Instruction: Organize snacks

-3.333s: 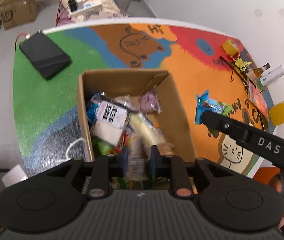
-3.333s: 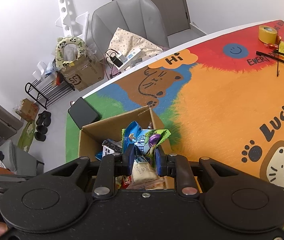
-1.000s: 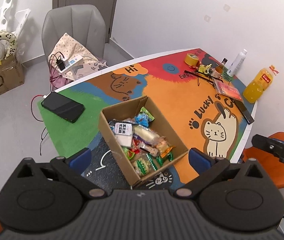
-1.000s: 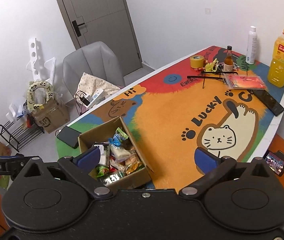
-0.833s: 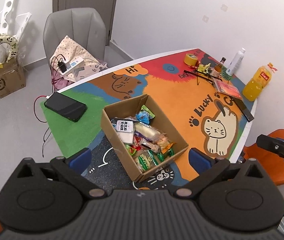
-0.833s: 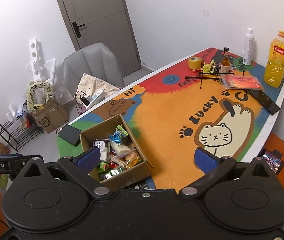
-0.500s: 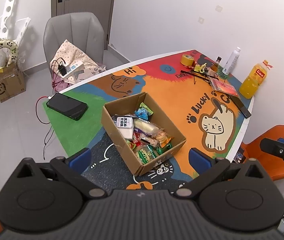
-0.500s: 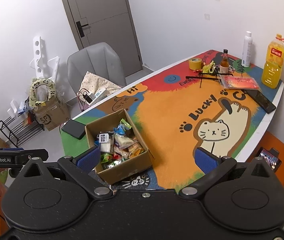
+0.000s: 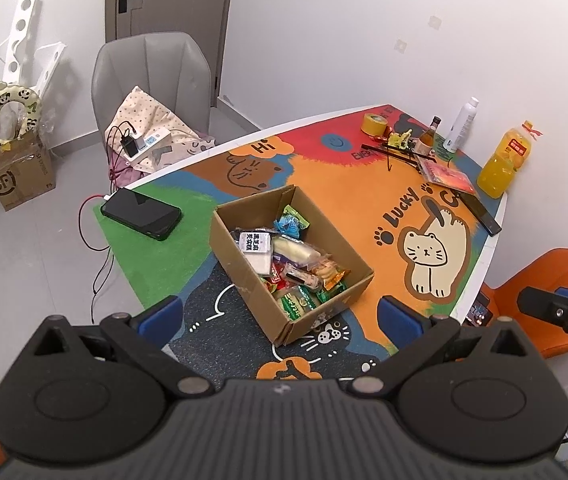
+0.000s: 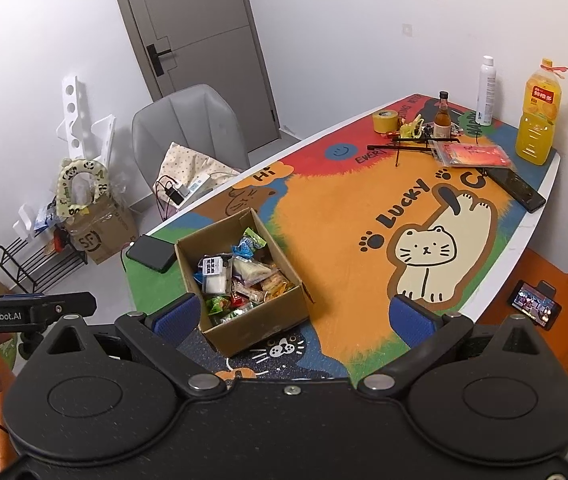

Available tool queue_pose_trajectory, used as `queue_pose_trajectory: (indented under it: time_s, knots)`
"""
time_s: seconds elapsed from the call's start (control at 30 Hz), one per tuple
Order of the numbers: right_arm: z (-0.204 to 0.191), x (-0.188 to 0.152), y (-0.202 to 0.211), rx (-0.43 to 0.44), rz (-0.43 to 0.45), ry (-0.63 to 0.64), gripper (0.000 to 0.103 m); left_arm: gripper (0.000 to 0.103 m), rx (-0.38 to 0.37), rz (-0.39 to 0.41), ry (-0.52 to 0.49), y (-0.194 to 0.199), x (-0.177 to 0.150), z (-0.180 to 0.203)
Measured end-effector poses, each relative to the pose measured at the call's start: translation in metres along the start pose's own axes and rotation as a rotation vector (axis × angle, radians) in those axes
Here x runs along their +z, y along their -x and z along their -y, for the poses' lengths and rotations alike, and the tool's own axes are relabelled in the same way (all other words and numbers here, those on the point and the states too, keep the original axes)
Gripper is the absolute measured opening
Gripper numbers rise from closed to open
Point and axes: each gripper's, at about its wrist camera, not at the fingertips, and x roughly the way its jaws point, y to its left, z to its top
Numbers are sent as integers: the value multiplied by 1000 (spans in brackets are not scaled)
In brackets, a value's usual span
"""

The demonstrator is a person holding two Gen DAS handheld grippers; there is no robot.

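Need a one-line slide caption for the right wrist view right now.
Open right gripper held high above the cardboard box filled with snack packets on the colorful cat-print table.

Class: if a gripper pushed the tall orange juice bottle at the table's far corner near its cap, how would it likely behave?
The orange juice bottle looks nearly full, so probably heavy. Tall and upright, it would likely tip rather than slide. It stands close to the table edge, so a fall seems possible.

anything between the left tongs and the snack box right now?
Nothing visible. The left tongs are open and empty, raised above the table, and the cardboard box of snacks sits open-topped directly ahead between the fingers. The black phone lies off to the box's side, clear of the path.
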Motion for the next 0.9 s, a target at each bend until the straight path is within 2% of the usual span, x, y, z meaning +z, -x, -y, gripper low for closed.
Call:
queue_pose_trajectory:
  time_s: [0.9]
  knots:
    - [-7, 6, -8, -20, -20, 2, 103, 103, 0, -10, -49, -9, 10, 1]
